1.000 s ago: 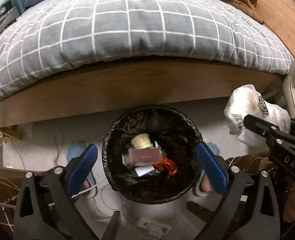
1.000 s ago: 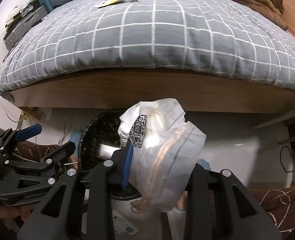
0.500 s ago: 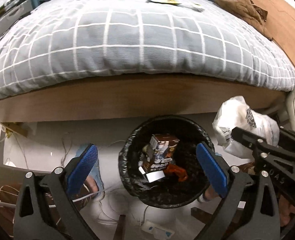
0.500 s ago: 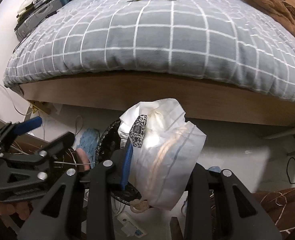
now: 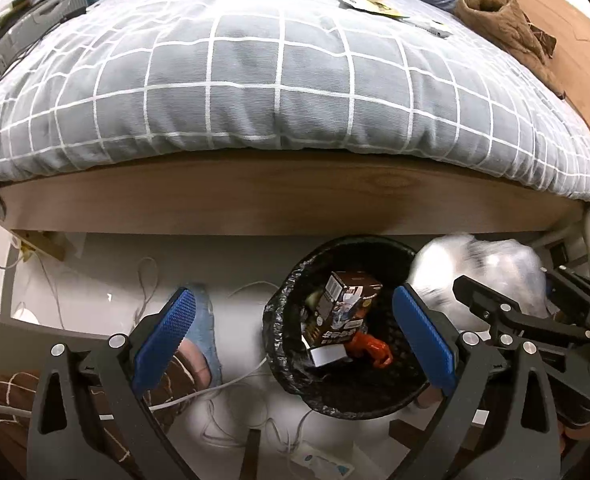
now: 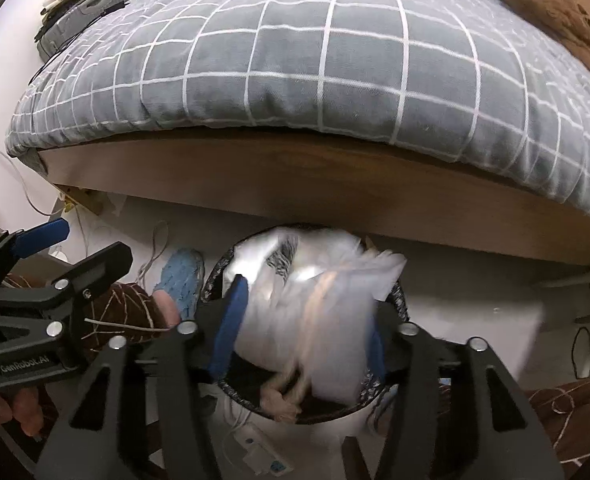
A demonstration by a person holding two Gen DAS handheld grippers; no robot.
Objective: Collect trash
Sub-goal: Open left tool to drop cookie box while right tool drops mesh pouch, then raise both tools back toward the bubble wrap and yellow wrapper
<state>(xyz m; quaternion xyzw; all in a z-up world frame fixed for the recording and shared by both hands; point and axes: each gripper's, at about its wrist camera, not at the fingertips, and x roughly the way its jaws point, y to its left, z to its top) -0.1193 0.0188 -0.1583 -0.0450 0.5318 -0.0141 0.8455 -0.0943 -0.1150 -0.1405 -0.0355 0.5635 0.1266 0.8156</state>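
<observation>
Bag (image 6: 307,312) blurred, between right hand-held gripper (image 6: 299,332) jaws, just opening; over bin (image 6: 395,304); left hand-held gripper (image 5: 295,344) apart, empty

A bed with a grey white-checked duvet (image 5: 279,80) is filling the view ahead of the tongs, overhanging a wooden bed frame (image 5: 279,200). Pale floor (image 5: 107,272) is lying below, with thin white cables (image 5: 231,388) trailing across it. A brown garment (image 5: 507,24) is resting far right on the bed.
</observation>
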